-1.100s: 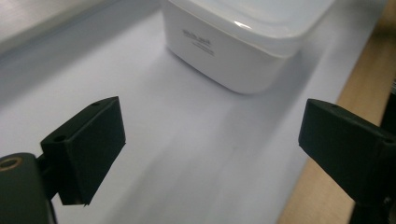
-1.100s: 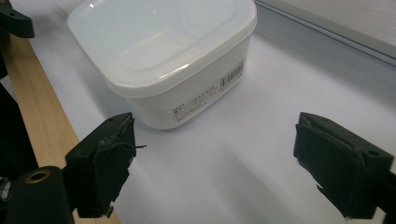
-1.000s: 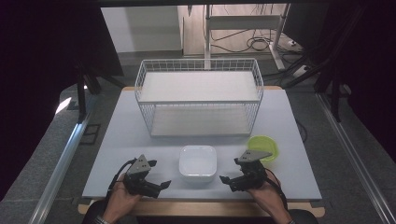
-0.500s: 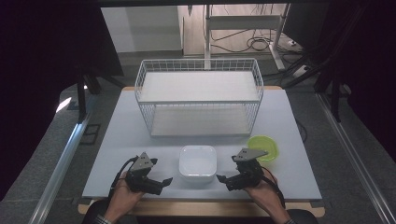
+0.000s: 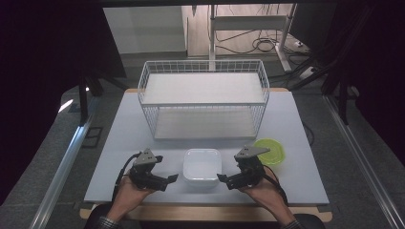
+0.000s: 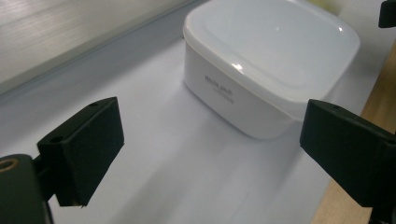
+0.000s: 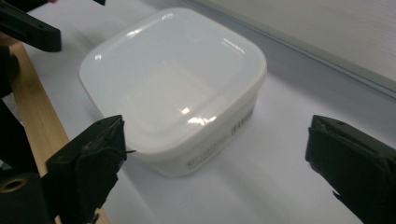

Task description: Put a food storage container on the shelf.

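Observation:
A white, square, lidded container sits on the pale table near its front edge. In the high view my left gripper rests just left of the container and my right gripper just right of it, both pointing inward at it. The left gripper is open, and the container lies beyond its jaws, apart from them. The right gripper is open too, with the container close ahead; its near corner lies between the jaw tips.
A white wire basket with a shelf stands across the middle of the table. A green bowl sits just behind the right gripper. The table's wooden front edge runs close by the container.
Both grippers have edged inward and slightly forward, toward the white container. The container has not moved.

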{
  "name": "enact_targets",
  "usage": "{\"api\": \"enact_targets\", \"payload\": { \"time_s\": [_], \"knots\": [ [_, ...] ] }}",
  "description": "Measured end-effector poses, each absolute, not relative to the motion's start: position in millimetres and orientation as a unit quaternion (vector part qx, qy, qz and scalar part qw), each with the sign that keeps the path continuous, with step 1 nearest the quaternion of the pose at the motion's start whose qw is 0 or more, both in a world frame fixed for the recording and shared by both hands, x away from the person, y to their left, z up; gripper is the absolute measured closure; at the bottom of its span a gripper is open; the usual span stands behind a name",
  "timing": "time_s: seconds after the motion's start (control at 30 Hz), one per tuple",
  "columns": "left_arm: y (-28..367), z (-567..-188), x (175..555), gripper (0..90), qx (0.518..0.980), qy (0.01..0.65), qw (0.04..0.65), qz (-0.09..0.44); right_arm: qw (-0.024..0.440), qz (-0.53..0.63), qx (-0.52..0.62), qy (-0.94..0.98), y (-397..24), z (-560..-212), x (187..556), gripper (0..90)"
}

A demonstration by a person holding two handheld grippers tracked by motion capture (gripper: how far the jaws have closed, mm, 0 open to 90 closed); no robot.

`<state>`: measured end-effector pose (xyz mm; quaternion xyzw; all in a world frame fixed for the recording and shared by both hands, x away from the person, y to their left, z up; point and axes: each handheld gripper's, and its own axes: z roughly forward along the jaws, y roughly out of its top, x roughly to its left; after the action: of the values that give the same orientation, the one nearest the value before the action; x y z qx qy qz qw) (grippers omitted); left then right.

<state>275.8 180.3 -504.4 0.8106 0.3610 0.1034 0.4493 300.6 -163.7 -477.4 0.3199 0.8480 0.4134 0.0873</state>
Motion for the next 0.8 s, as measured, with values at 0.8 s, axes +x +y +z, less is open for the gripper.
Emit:
{"api": "enact_targets", "payload": {
  "time_s": [0.8],
  "knots": [
    [140.6,-512.6,314.1,14.8,0.826,0.324,0.461,-0.02,-0.011,0.411,0.352,0.841,-143.6,-491.4,331.2,26.0]
  ]
}}
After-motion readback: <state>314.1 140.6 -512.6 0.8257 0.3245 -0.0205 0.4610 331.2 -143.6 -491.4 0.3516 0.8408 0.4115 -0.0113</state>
